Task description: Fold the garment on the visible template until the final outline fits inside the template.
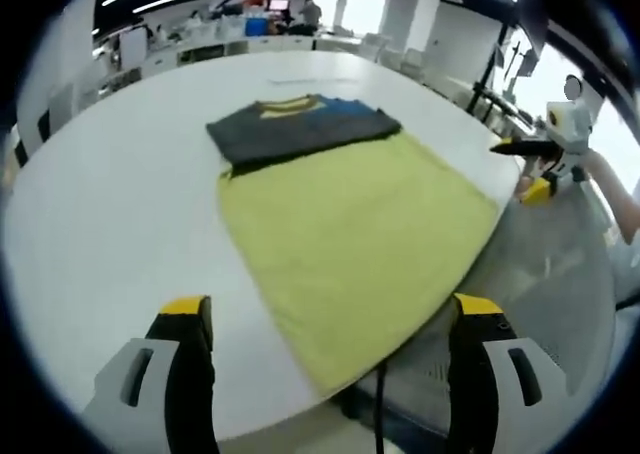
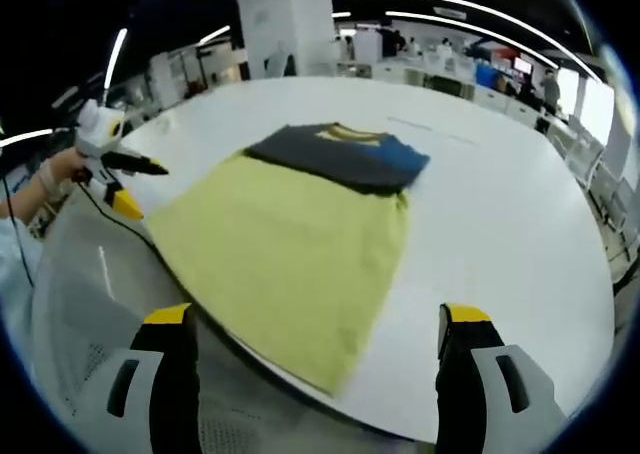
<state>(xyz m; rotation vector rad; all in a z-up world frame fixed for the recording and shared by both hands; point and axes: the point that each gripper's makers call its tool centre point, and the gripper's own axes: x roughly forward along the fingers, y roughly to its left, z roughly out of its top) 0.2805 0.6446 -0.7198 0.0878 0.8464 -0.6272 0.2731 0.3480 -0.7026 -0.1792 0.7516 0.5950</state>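
though both facing the folded garment, person's hand rightward

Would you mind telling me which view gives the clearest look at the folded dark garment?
The right gripper view: the dark garment lies near the middle there, its yellow collar band and blue part distinct, overlapping the far end of the yellow cloth. The left gripper view shows the garment whole as well, but flatter and farther off.

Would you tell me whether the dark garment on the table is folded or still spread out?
Folded: the dark garment is a compact rectangle with layered edges, lying at the far end of the yellow template.
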